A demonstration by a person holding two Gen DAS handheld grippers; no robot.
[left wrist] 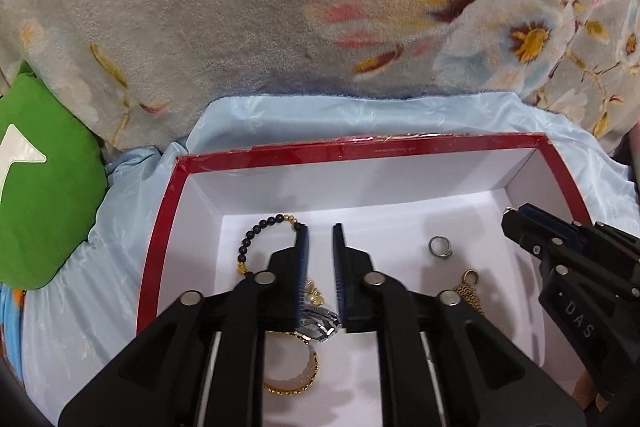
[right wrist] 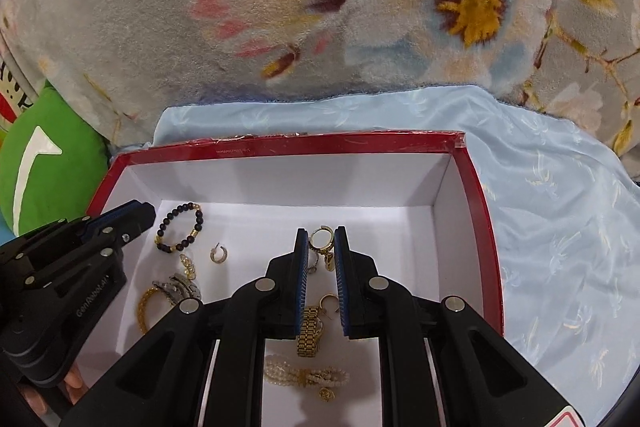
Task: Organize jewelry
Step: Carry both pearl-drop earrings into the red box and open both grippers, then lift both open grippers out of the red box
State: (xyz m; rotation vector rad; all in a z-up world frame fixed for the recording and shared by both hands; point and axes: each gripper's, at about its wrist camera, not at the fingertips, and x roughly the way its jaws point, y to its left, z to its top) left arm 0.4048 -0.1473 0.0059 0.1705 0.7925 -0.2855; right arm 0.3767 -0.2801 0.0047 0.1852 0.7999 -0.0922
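A red box (left wrist: 360, 147) with a white inside holds the jewelry; it also shows in the right wrist view (right wrist: 280, 143). My left gripper (left wrist: 321, 227) hangs over its left part, slightly open and empty, above a silver watch (left wrist: 320, 323), a gold bangle (left wrist: 292, 383) and a black bead bracelet (left wrist: 256, 231). My right gripper (right wrist: 321, 230) hangs over the right part, slightly open, with a gold hoop earring (right wrist: 321, 238) between the fingertips; I cannot tell if it touches them. Below lie a gold watch band (right wrist: 310, 331) and a pearl bracelet (right wrist: 304, 375).
A silver ring (left wrist: 440, 247) and a gold ear cuff (right wrist: 219, 253) lie loose in the box. The box rests on light blue cloth (right wrist: 560, 227) over a flowered blanket (left wrist: 240, 7). A green cushion (left wrist: 44, 187) lies at the left.
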